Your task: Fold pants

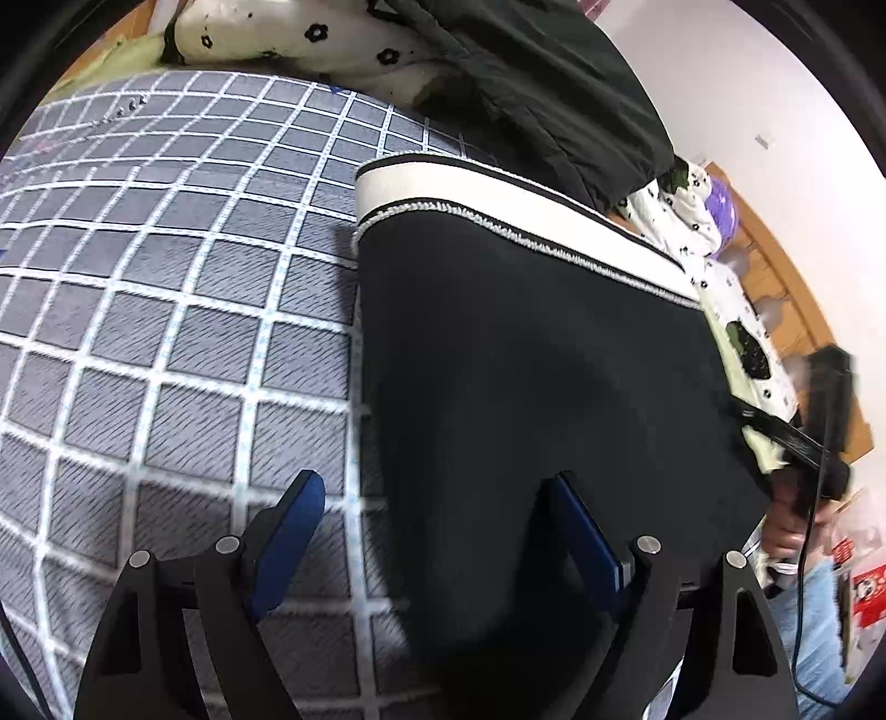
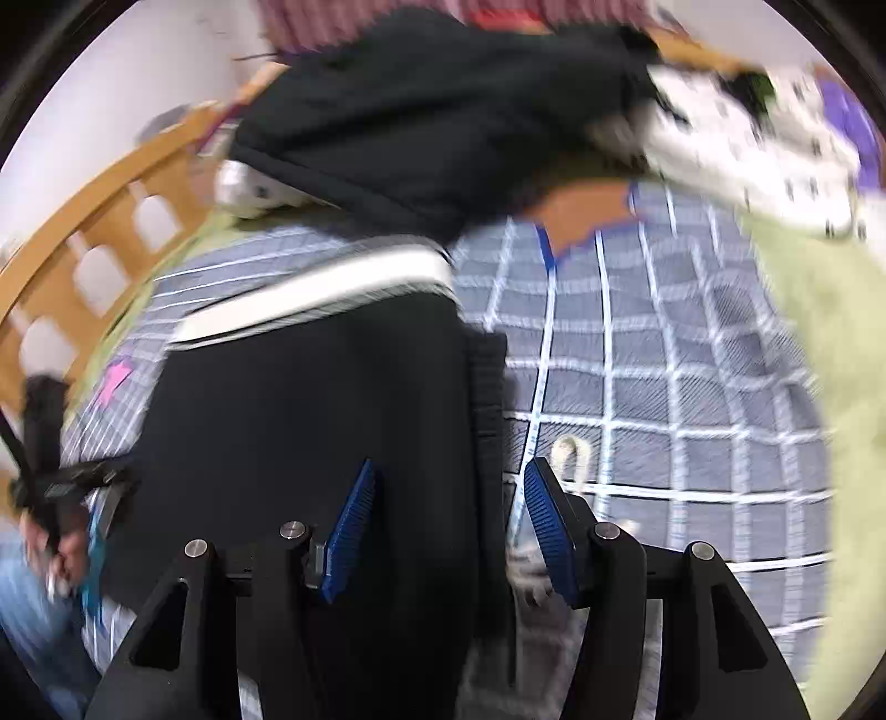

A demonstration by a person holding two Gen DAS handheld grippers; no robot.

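Note:
Black pants (image 1: pixel 526 360) with a white waistband (image 1: pixel 498 199) lie flat on a grey checked bedsheet (image 1: pixel 166 277). My left gripper (image 1: pixel 440 498) is open low over the pants' left edge, one finger over the sheet and the other over the black cloth. In the right wrist view the pants (image 2: pixel 304 415) and waistband (image 2: pixel 332 293) show blurred. My right gripper (image 2: pixel 451 493) is open, straddling the pants' right edge, and its blue pads (image 2: pixel 545 515) do not press on the cloth. A white drawstring loop (image 2: pixel 570 454) lies on the sheet just beyond its right finger.
A heap of dark clothing (image 1: pixel 542 83) sits behind the waistband. White flower-print bedding (image 1: pixel 288 33) lies at the back, a pale green blanket (image 2: pixel 819 387) at the right. A wooden bed rail (image 2: pixel 83 238) borders the far side. A person's hand (image 1: pixel 786 531) holds the other gripper.

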